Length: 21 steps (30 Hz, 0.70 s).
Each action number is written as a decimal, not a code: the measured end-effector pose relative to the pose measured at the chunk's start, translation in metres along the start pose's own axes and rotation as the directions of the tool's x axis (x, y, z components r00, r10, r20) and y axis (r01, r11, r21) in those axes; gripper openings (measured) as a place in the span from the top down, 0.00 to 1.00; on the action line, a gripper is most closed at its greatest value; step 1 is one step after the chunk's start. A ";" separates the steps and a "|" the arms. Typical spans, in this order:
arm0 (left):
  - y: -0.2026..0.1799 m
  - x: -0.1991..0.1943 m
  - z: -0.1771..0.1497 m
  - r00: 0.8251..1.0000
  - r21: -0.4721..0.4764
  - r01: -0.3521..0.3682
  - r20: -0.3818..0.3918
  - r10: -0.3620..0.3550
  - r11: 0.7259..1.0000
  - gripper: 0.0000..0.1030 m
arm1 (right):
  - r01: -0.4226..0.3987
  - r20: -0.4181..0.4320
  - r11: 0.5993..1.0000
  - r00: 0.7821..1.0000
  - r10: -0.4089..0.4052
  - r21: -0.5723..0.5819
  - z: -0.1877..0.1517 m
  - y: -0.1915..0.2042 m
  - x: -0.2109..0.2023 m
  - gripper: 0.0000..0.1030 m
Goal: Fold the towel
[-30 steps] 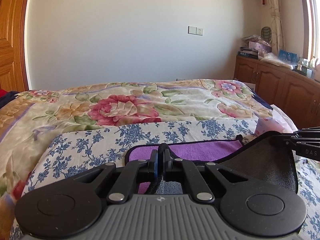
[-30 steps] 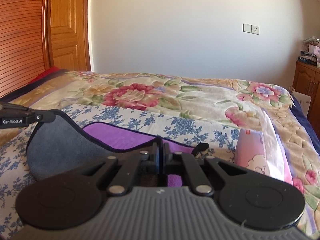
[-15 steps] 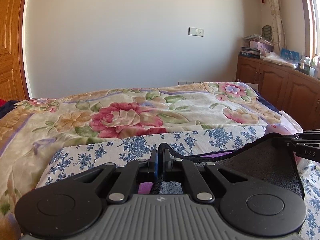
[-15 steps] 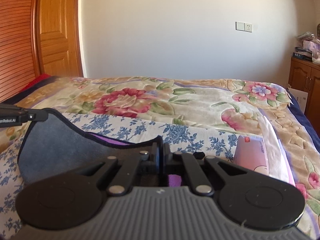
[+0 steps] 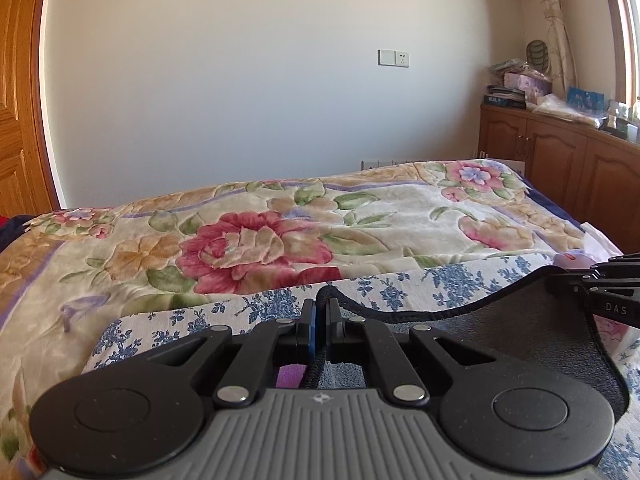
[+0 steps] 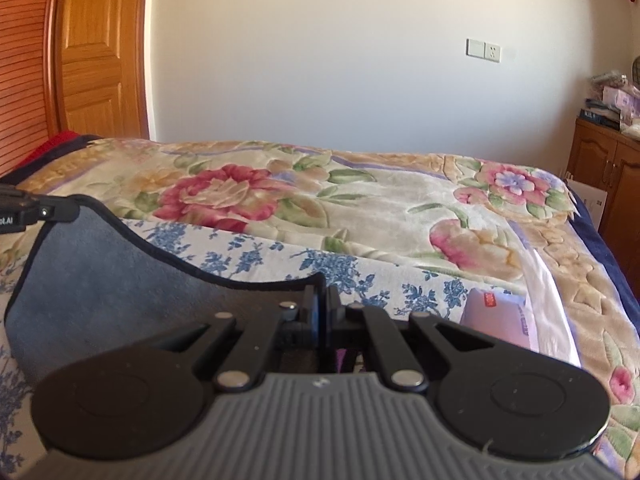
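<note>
The towel (image 5: 516, 340) is grey on one side and purple on the other, with a dark hem. My left gripper (image 5: 321, 304) is shut on one corner of its edge. My right gripper (image 6: 322, 298) is shut on the other corner. The towel (image 6: 120, 280) hangs stretched between them, grey side up, above the blue-flowered sheet (image 5: 460, 280). A sliver of purple (image 5: 290, 376) shows under the left gripper. The right gripper's fingers (image 5: 608, 280) show at the right edge of the left wrist view; the left gripper's fingers (image 6: 28, 208) show at the left edge of the right wrist view.
A floral blanket (image 5: 280, 232) covers the bed beyond the sheet. A pink packet (image 6: 496, 320) and white plastic lie on the bed at the right. A wooden cabinet (image 5: 560, 160) with clutter stands along the right wall. A wooden door (image 6: 100, 52) is at the left.
Both grippers have moved forward over the bed with the towel's edge. The grey side now covers the purple side that showed a second ago.
</note>
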<state>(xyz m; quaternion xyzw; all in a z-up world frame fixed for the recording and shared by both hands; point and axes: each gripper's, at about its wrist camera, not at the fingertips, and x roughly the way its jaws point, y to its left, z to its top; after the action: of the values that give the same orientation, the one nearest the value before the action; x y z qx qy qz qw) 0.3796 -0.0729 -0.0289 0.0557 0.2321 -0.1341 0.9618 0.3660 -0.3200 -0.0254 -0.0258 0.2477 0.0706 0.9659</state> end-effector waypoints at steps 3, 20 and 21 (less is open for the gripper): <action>0.000 0.009 0.001 1.000 0.003 -0.004 -0.005 0.004 1.000 0.95 | 0.005 -0.020 1.000 1.000 -0.005 0.000 -0.001 -0.002 0.010 0.96; 0.005 0.051 -0.009 0.998 0.012 -0.009 -0.068 0.010 1.000 0.95 | -0.004 -0.090 1.000 0.996 0.005 0.021 -0.015 -0.010 0.038 0.96; 0.005 0.052 -0.010 0.997 0.013 -0.012 -0.071 0.013 1.000 0.95 | -0.004 -0.095 1.000 0.995 0.006 0.021 -0.016 -0.010 0.039 0.96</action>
<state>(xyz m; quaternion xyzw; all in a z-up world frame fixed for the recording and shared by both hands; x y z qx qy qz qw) 0.4210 -0.0783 -0.0619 0.0680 0.2651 -0.1275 0.9533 0.3943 -0.3264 -0.0578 -0.0187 0.2942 0.0691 0.9530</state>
